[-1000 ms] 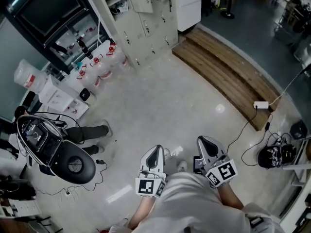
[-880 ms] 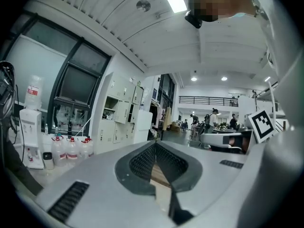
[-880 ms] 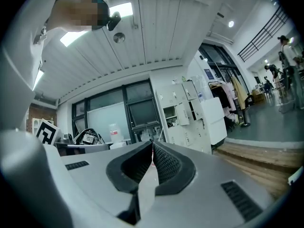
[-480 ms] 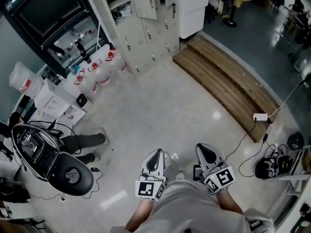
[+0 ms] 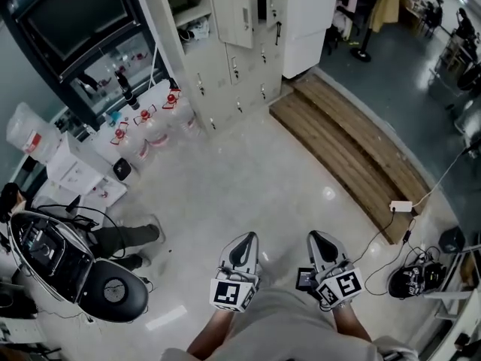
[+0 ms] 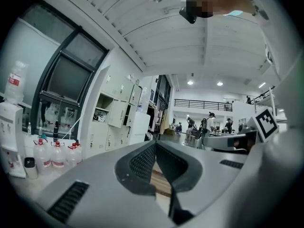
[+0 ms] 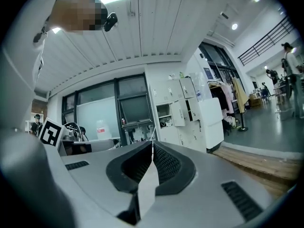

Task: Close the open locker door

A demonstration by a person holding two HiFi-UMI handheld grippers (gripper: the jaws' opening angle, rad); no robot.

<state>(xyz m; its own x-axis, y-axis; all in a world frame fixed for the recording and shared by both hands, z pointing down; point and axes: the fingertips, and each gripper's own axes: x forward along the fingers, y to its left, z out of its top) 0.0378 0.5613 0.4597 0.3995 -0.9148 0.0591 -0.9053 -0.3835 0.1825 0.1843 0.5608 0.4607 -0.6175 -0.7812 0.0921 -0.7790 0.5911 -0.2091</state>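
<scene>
One locker door (image 5: 234,15) stands swung out from the upper row of the locker bank (image 5: 225,81). Its compartment (image 5: 189,21) is exposed, with some clutter on the shelf; I see no other door in the bank ajar.

Nothing of the task is done yet. The door is untouched, and both tools are well apart from the bank, across a wide stretch of floor (image 5: 248,171).

- Left gripper (image 5: 243,241): jaws together, nothing between them.
- Right gripper (image 5: 320,241): jaws together, likewise empty.
- Both are held low and point toward the bank.

Water bottles (image 5: 146,119) stand at the bank's left foot. A wooden platform (image 5: 353,153) runs away from its right end.

Remaining, as I judge it: walk up to the bank, set a gripper against the door's outer face, and swing it flush.
</scene>
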